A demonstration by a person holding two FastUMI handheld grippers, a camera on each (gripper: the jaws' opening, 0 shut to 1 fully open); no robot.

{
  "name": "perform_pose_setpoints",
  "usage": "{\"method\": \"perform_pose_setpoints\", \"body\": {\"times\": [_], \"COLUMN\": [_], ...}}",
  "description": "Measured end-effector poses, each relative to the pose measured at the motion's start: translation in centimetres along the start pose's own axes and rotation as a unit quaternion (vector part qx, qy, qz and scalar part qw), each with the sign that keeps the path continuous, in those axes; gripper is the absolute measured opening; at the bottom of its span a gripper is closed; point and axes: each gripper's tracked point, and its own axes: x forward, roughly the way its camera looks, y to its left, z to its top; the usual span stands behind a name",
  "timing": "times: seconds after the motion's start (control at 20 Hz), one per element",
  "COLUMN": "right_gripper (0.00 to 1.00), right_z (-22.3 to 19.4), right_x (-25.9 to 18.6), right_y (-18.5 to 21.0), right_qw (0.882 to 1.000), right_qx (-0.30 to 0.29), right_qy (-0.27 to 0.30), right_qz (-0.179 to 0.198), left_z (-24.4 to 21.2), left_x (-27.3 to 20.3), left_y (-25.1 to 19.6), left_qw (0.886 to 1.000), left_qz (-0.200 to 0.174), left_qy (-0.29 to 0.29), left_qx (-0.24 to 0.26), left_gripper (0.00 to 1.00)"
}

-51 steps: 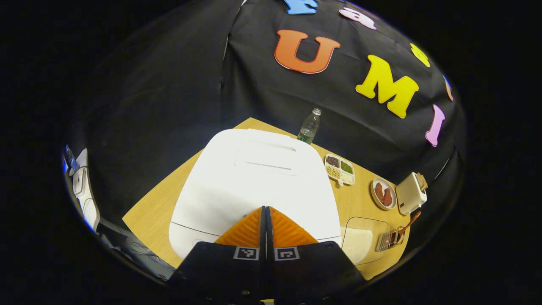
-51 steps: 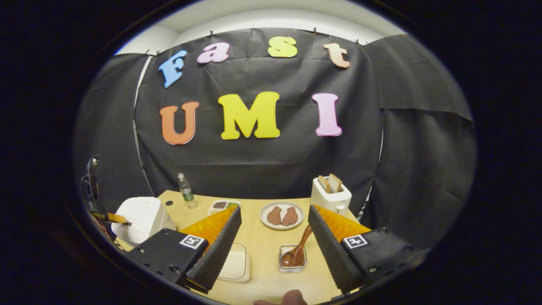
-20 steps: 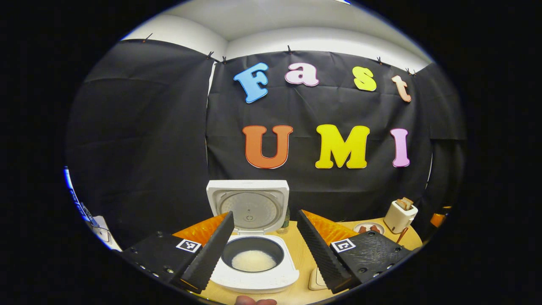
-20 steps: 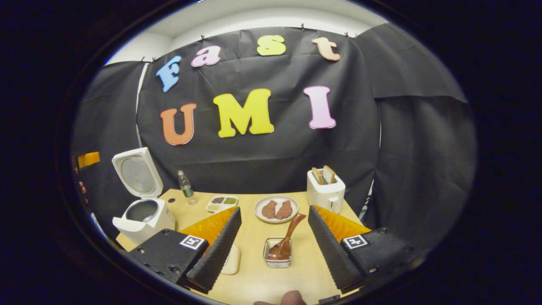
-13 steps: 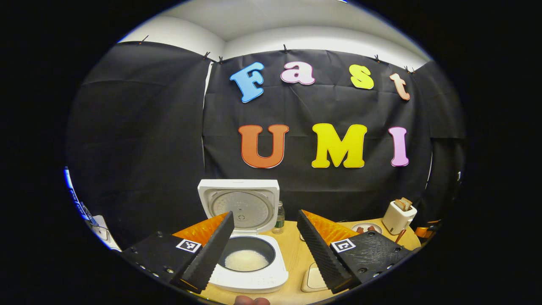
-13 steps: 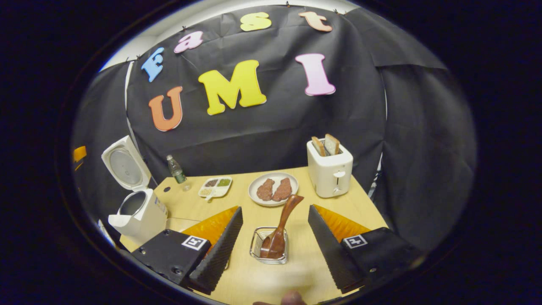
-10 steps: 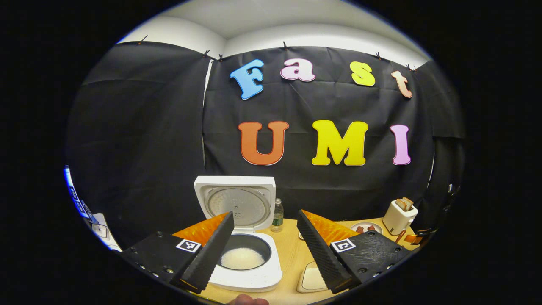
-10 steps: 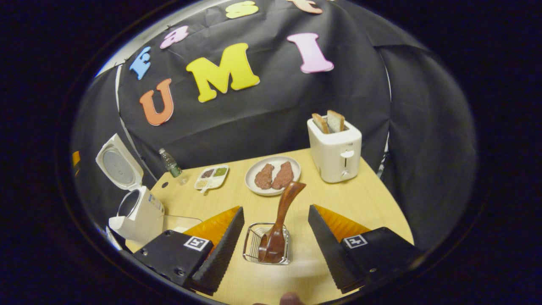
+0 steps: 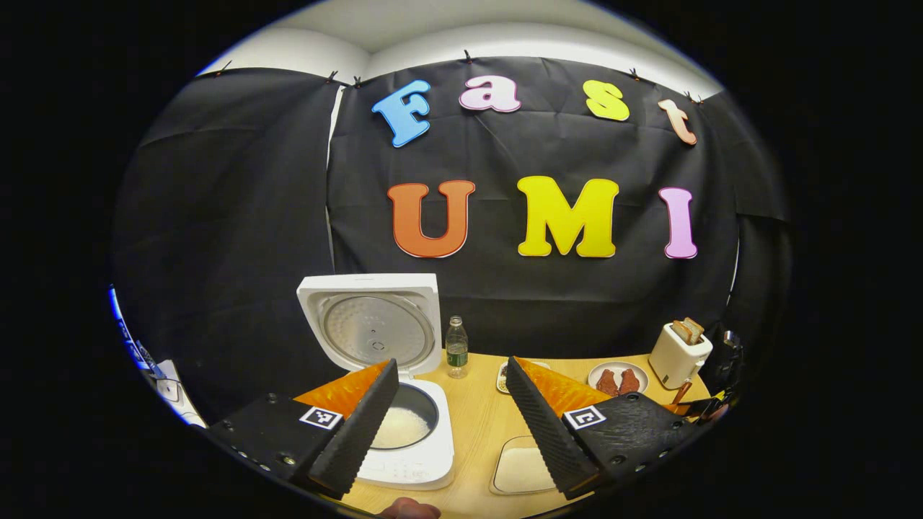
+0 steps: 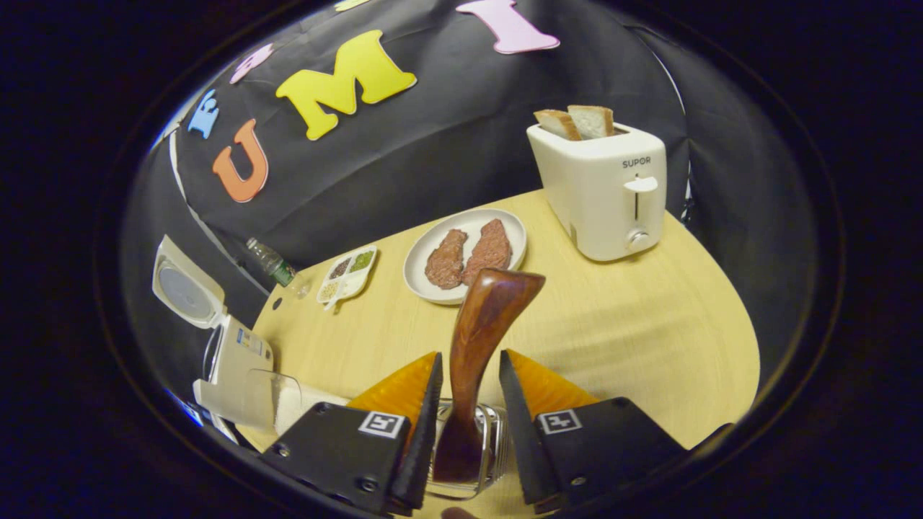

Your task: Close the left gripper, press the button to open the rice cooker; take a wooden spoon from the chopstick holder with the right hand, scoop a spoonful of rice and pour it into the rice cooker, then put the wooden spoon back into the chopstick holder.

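Wooden spoon [image 10: 479,339] stands between the right gripper [image 10: 467,404] fingers, which are narrowed around its handle with slim gaps either side, its bowl in the wire chopstick holder [image 10: 497,440]. Left gripper [image 9: 451,411] fingers are spread wide above the open rice cooker [image 9: 404,432].

Black cloth wall [image 9: 238,216] hung in creased panels, clipped along its top edge, white ceiling [image 9: 461,29] above it, evenly lit, light wooden table [image 10: 634,317] with rounded edge standing against the cloth.
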Motion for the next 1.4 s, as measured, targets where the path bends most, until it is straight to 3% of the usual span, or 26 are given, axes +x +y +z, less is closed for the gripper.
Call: {"method": "perform_pose_setpoints", "body": {"times": [0.05,0.1,0.15,0.55,0.7,0.95,1.1,1.4], "right_gripper": [0.48,0.29,0.23,0.22,0.17,0.13,0.13,0.12], "right_z": [0.0,0.1,0.1,0.3,1.8,4.0,4.0,-0.5], "right_x": [0.0,-0.2,-0.7,-6.0,-8.9,-14.5,-16.4,-13.8], "right_y": [0.1,0.3,0.4,1.3,2.8,8.4,13.7,22.7], "right_qw": [1.000,1.000,1.000,0.999,0.997,0.989,0.985,0.978], "right_qx": [0.005,0.007,0.006,0.020,0.004,-0.058,-0.100,-0.169], "right_qy": [0.001,0.001,-0.001,-0.031,-0.064,-0.114,-0.130,-0.120], "right_qz": [0.002,0.003,0.002,-0.027,-0.045,-0.068,-0.053,-0.012], "left_z": [-0.1,-0.2,-0.2,0.3,0.6,0.6,0.1,-0.4], "left_x": [0.2,0.2,0.2,-1.0,-1.9,-3.1,-3.1,-4.2], "left_y": [0.2,0.4,0.7,2.9,4.1,7.3,10.0,13.6], "left_qw": [1.000,1.000,1.000,1.000,0.999,0.997,0.997,0.997], "left_qz": [0.002,0.002,0.005,-0.017,-0.032,-0.053,-0.055,-0.057], "left_qy": [0.002,0.003,0.004,-0.013,-0.023,-0.039,-0.042,-0.044], "left_qx": [-0.001,-0.004,-0.006,-0.019,-0.025,-0.045,-0.038,-0.029], "left_gripper": [0.96,0.96,0.96,0.96,0.96,0.96,0.96,0.96]}}
